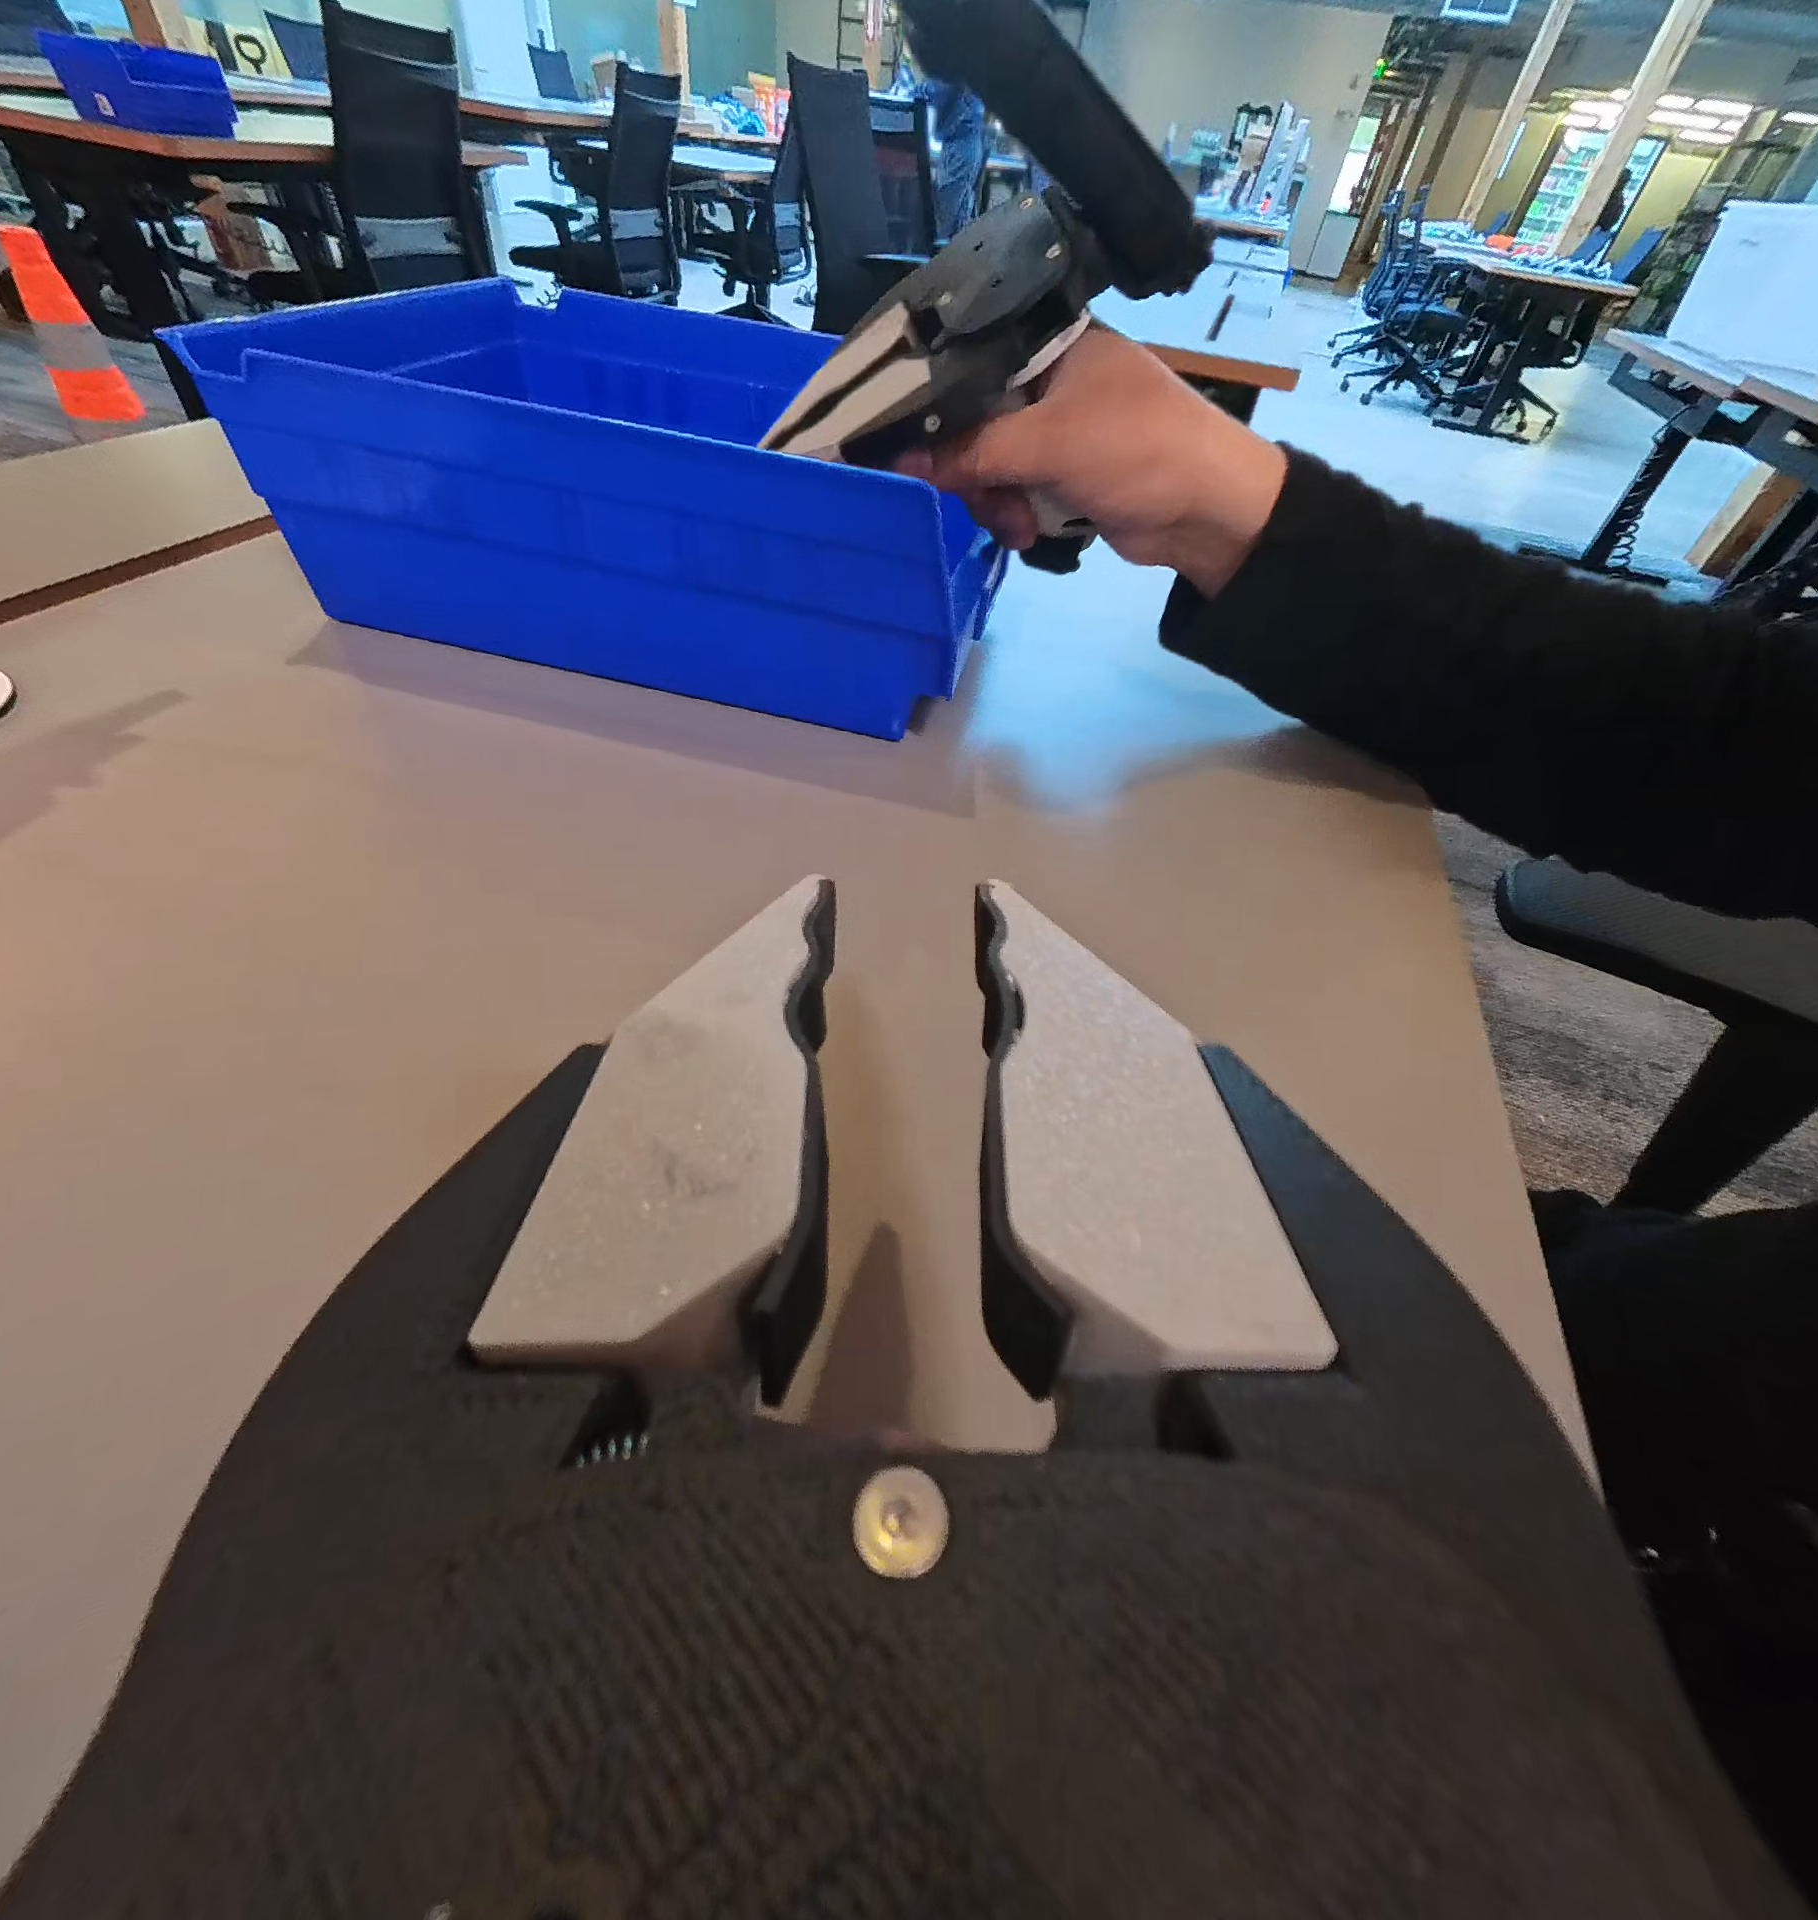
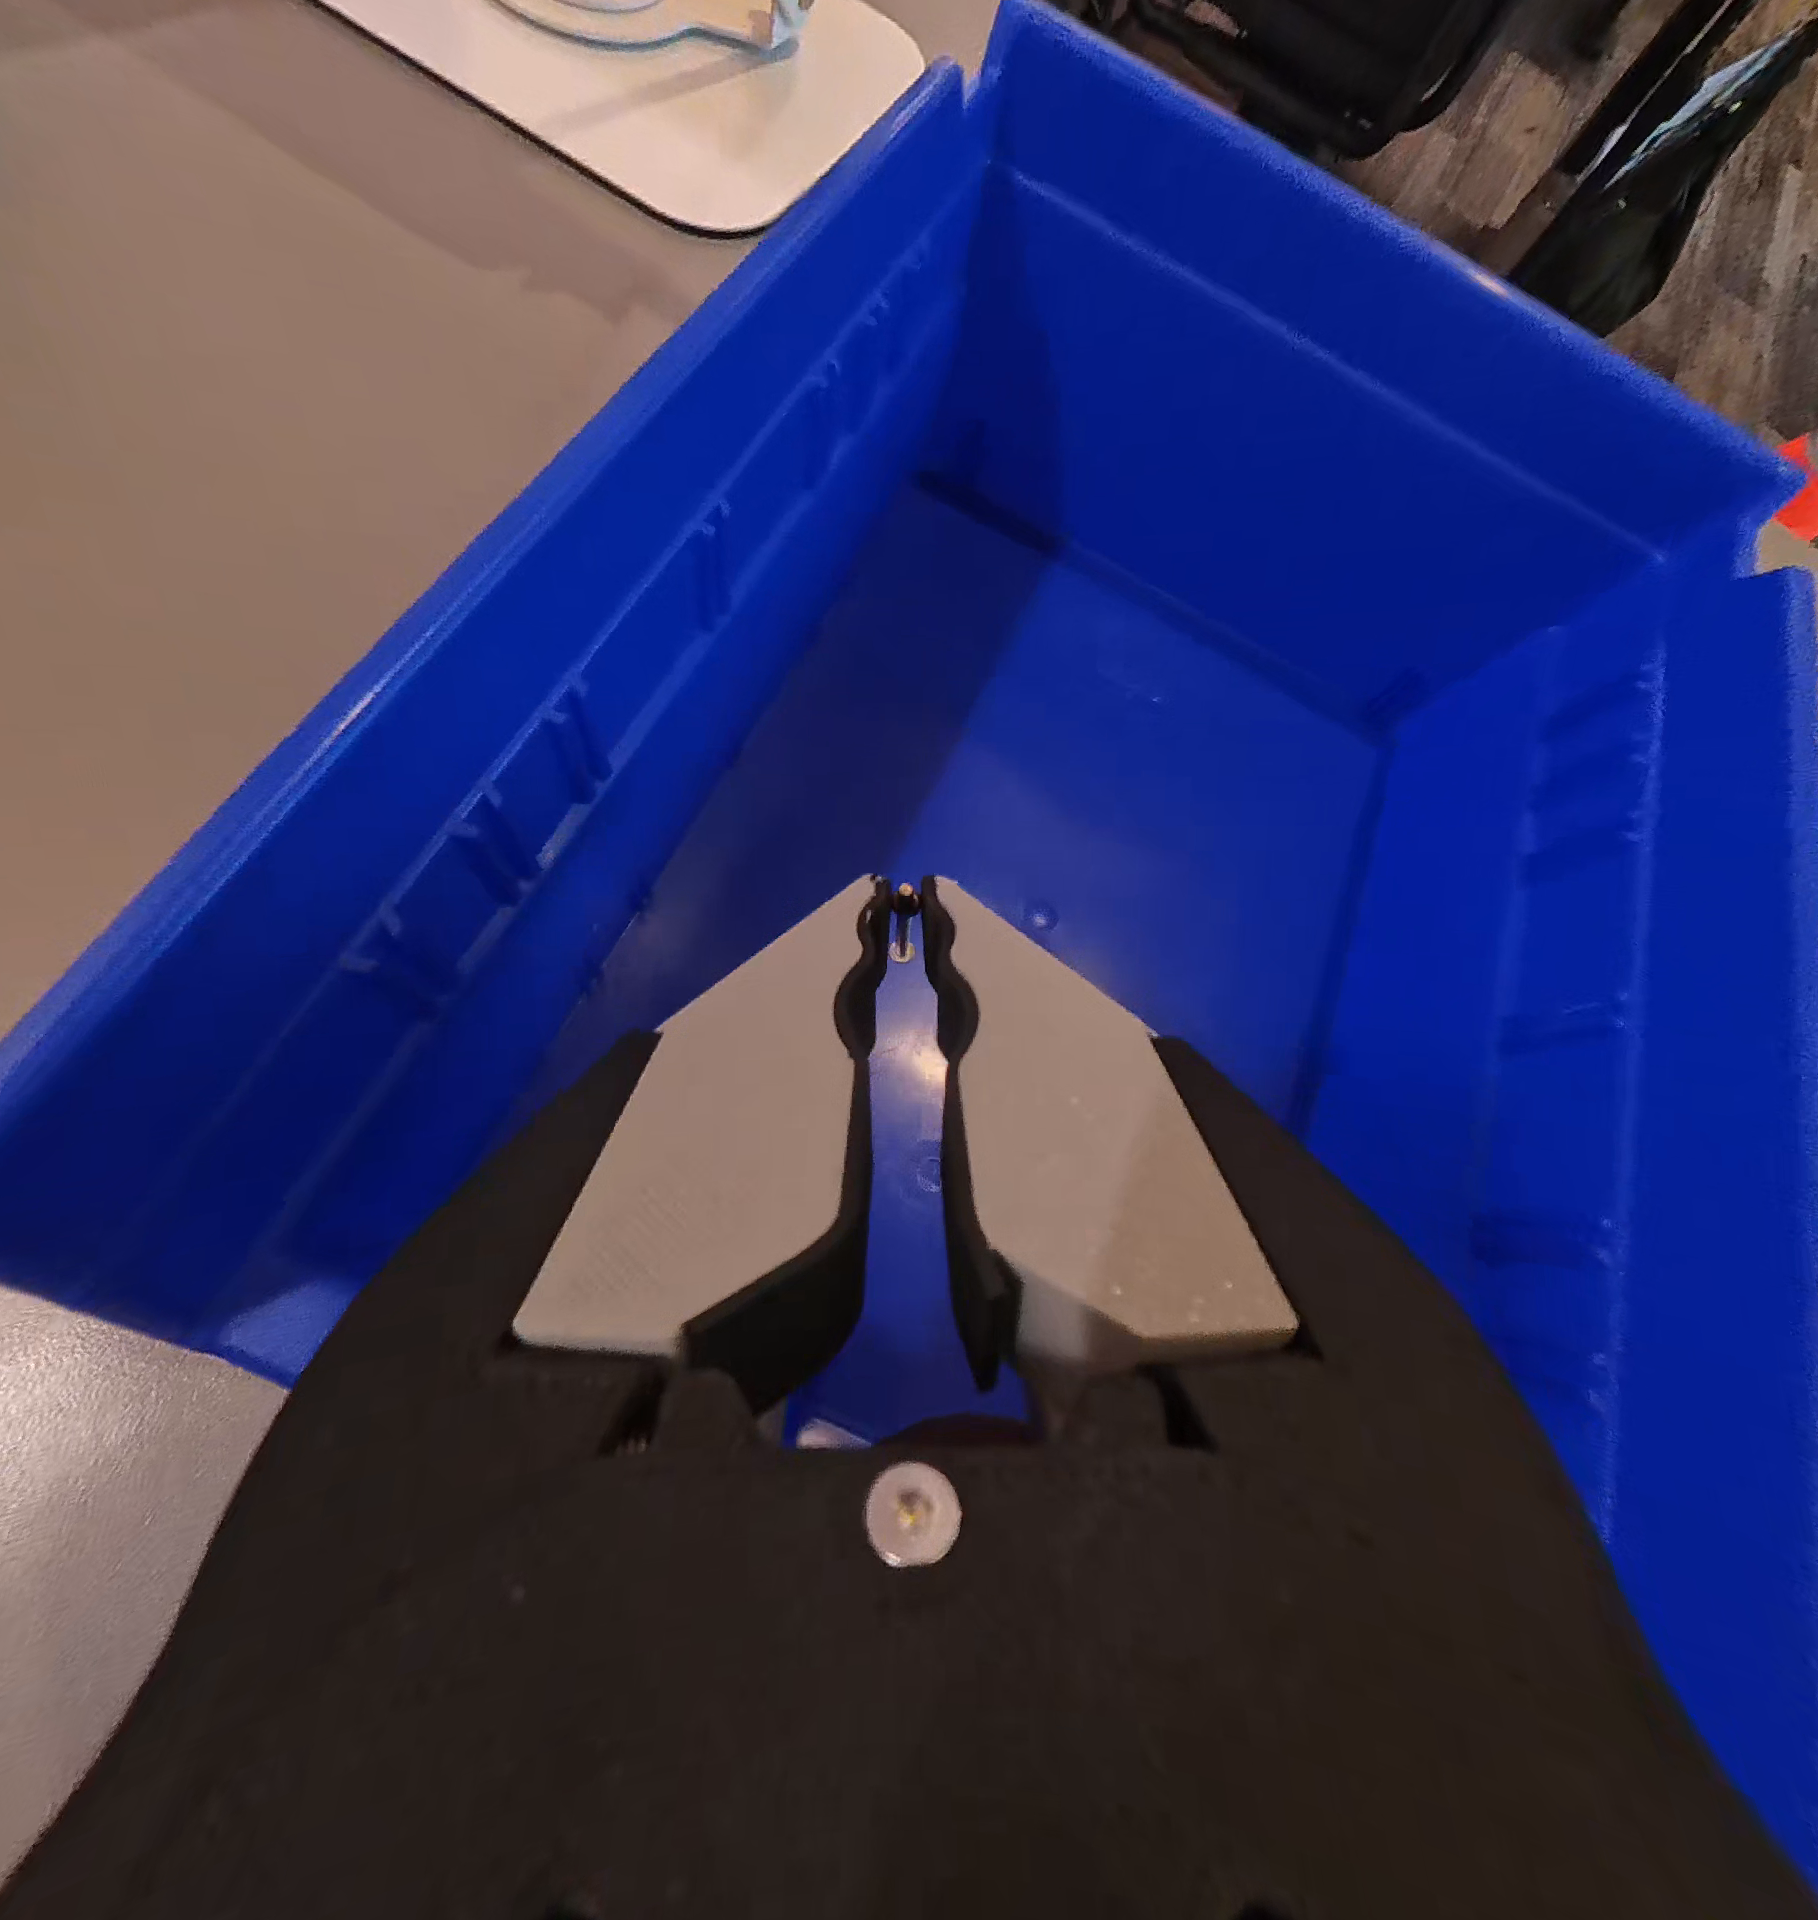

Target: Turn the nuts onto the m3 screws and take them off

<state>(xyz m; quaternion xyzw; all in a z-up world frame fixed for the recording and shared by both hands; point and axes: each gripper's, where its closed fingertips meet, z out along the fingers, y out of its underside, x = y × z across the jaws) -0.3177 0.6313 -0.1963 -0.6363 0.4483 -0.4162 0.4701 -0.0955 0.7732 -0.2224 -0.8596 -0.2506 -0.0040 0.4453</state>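
Left wrist view: the left gripper [image 1: 905, 894] hovers above the grey table [image 1: 365, 935], jaws narrowly parted and empty. Beyond it, the right gripper [image 1: 780, 436] points into the blue bin [image 1: 593, 540].

Right wrist view: the right gripper [image 2: 903, 891], nearly closed, pinches a small dark screw [image 2: 903, 902] at its fingertips, above the bin floor [image 2: 1144, 790].

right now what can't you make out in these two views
- Small part in the right gripper: too small in the right wrist view to tell screw from nut.
- Blue bin floor: hidden by its near wall in the left wrist view.
- White pad: cut off by the right wrist view's top edge.
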